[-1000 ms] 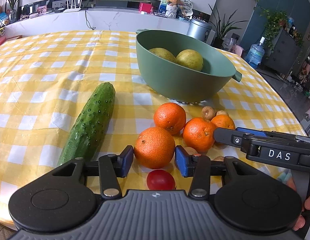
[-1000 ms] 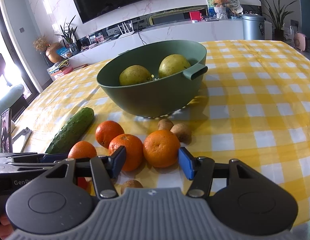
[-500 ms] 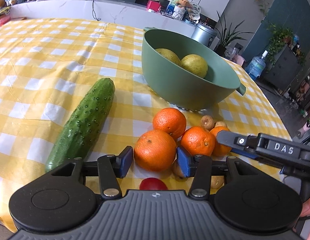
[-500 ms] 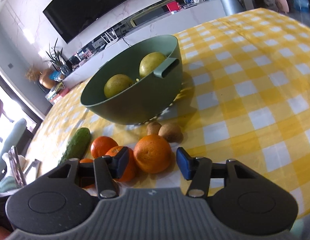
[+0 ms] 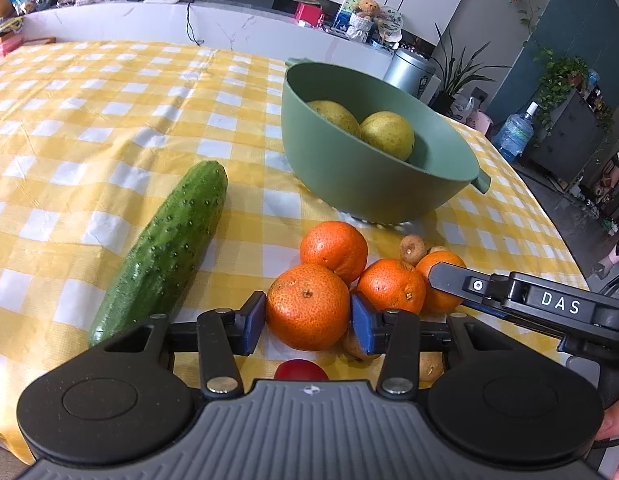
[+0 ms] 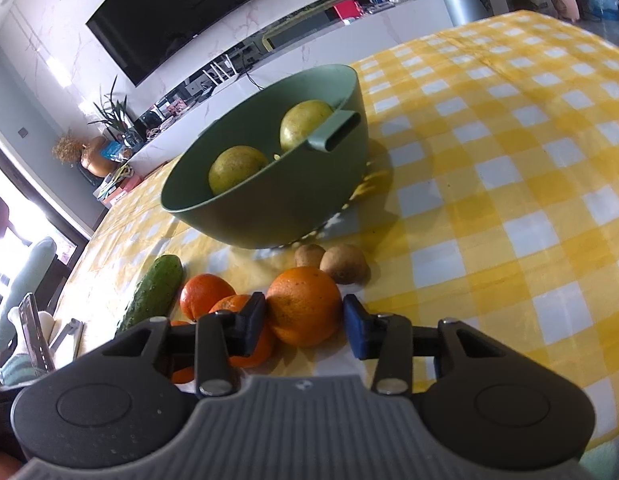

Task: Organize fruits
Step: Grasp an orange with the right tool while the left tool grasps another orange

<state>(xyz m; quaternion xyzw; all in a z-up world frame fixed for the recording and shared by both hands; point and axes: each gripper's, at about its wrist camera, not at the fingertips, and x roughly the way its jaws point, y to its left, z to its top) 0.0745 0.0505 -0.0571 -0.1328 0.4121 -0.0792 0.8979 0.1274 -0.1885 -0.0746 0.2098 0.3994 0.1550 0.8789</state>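
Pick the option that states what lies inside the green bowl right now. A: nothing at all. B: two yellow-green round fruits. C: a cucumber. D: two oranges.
B: the green bowl holds two yellow-green round fruits, seen over its rim in both wrist views, while the oranges and the cucumber lie outside it on the checked tablecloth.

Left wrist view: low over the table, close, facing the bowl (image 5: 373,184) from its cucumber (image 5: 165,248) side. Right wrist view: low, close, tilted, facing the bowl (image 6: 269,200) from its handle side. Shared: bowl, oranges, cucumber (image 6: 153,292).
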